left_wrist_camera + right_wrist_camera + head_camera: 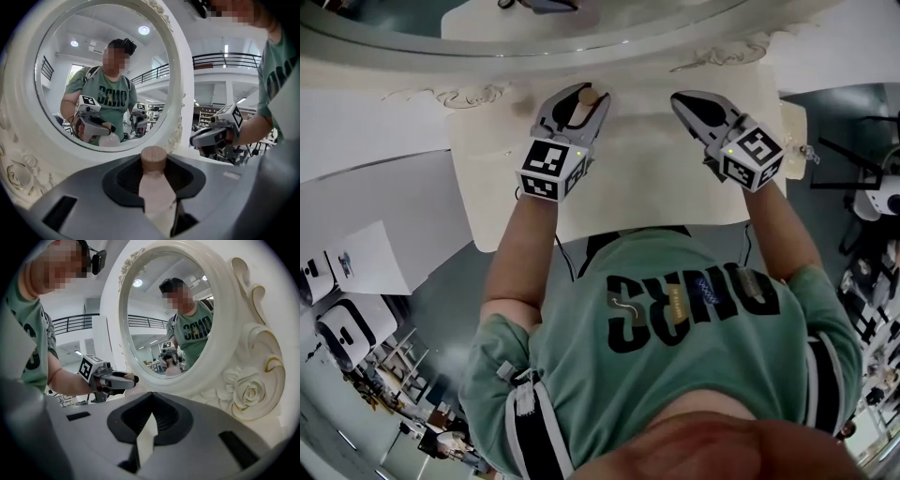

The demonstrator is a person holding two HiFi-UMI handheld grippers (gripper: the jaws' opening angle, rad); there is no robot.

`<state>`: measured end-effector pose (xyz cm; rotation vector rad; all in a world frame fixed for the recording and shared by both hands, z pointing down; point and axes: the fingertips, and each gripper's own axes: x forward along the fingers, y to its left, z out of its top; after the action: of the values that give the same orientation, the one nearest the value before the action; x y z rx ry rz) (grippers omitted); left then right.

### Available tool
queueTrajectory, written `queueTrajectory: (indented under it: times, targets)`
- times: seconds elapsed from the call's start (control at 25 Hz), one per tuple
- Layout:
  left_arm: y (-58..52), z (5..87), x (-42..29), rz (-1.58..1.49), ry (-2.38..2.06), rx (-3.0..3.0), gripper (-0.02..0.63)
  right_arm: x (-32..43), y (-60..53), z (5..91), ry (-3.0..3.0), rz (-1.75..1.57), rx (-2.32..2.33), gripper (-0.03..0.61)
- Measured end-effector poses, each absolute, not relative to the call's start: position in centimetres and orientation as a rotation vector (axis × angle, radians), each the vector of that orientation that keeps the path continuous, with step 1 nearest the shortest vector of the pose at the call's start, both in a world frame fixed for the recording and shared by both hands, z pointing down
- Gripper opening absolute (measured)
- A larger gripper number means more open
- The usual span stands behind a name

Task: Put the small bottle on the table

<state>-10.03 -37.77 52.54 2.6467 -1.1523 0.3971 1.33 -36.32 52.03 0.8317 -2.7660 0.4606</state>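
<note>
The small bottle (587, 97) has a pale body and a round wooden cap (153, 158). My left gripper (579, 97) is shut on it, and the cap sticks up between the jaws (154, 185). It hangs over the back of the white table (656, 192), close to the mirror's base. My right gripper (689, 99) is to its right over the same table, its jaws together with nothing between them. In the right gripper view the left gripper (132, 378) carries the bottle at the left. The right gripper (194, 139) shows at the right of the left gripper view.
An oval mirror in a carved white frame (180, 93) stands at the table's back edge, right in front of both grippers, and reflects the person and the grippers. A carved rose (251, 392) decorates its lower right. Desks and chairs (356, 328) stand on the floor around.
</note>
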Motion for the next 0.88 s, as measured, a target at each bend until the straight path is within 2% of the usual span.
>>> queueTrajectory:
  times: [0.88]
  targets:
    - [-40.6, 56.6, -8.5, 0.512, -1.158, 2.702, 0.140, 0.9, -38.2, 54.8, -2.773, 0.524, 0.823, -0.006]
